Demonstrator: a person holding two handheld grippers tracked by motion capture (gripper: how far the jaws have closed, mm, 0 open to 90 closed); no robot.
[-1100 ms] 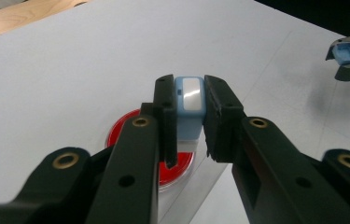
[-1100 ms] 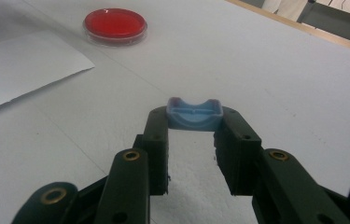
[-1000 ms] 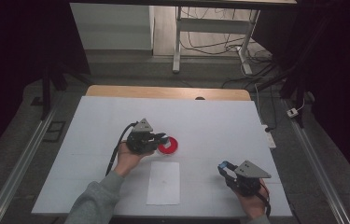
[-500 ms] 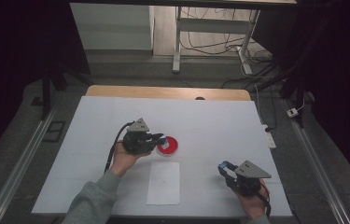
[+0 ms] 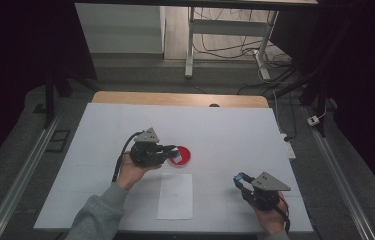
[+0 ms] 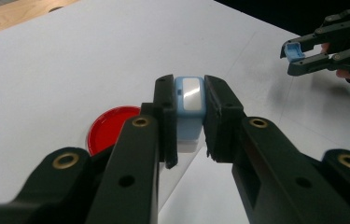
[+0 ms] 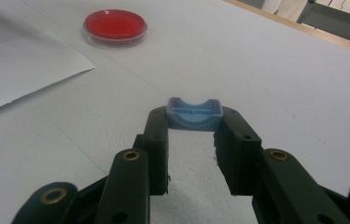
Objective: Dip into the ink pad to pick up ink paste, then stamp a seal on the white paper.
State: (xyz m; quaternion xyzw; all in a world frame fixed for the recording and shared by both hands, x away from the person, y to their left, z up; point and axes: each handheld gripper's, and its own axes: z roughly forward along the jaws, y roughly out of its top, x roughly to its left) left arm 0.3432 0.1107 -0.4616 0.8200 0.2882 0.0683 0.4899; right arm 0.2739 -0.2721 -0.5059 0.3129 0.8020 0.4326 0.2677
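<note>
Left hand-held gripper (image 6: 189,154) is seen pinching a small light-blue case (image 6: 189,105) between its jaws, held just above the bench (image 5: 225,125) and right beside the red petri dish (image 5: 181,155). Right hand-held gripper (image 7: 194,154) is clamped on a matching light-blue cap (image 7: 194,114), curved notch facing up, kept low over the bench and well apart from the left one.

Progress-wise, it looks like both pieces have already been picked up, so the grabbing part is done. What seems left: the two blue parts haven't been brought together yet, or whatever is meant to be done with the dish hasn't been started, since the dish is closed and untouched. Hard to tell which is intended.

Around the left hand-held gripper: the dish sits just past its jaw tips, and a white sheet of paper (image 5: 175,195) is lying nearer the person, between the two hands. Nothing is really in the way between the grippers, just bare white bench. Behind it, a wooden edge and some cables on the floor can be made out.
</note>
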